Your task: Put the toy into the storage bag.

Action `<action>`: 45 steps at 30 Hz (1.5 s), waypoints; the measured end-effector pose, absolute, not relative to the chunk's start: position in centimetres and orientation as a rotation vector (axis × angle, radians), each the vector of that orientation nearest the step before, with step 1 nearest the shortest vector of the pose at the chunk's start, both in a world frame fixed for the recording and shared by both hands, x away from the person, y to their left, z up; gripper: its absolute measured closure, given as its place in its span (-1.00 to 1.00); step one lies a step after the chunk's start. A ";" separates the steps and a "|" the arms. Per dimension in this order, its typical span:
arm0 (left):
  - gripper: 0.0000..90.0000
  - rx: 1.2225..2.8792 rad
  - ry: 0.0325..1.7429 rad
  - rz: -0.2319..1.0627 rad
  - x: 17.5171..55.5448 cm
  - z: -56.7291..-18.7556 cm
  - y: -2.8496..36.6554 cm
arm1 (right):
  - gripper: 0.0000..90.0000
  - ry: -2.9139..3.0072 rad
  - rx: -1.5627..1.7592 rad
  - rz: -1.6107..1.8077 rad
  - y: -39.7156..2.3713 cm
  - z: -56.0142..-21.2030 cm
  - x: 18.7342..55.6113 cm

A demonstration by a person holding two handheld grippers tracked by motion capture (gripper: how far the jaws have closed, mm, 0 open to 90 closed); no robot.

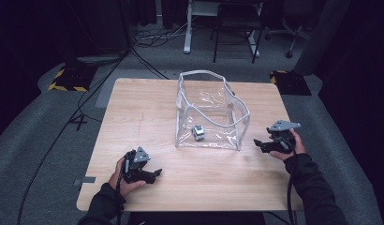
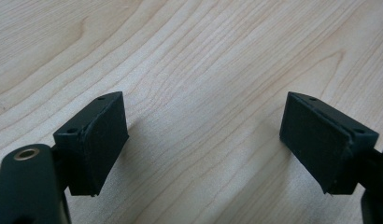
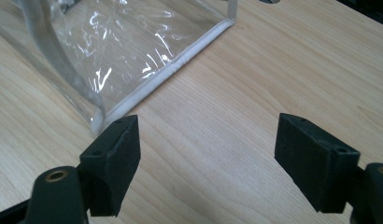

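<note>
**Both grippers empty by the pouch**

Clear pouch stands mid-table, small grey object inside. Right gripper hovers just beside its corner (jaws spread, nothing between). Left gripper sits well apart, likewise released.

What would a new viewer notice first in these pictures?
A clear plastic bag with a white rim stands open in the middle of the wooden table, with a small grey object inside it. The left gripper rests near the front edge and the right gripper beside the bag, both open and empty.
</note>
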State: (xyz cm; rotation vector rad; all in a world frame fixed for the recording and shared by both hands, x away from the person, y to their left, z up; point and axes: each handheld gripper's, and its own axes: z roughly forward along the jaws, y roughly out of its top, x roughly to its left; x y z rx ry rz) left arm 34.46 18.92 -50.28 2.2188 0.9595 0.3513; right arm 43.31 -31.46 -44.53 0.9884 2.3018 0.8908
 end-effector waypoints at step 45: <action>-0.66 2.219 0.960 0.346 34.5 -50.3 18.9 | -0.50 2.370 0.976 0.870 -33.8 -49.2 37.2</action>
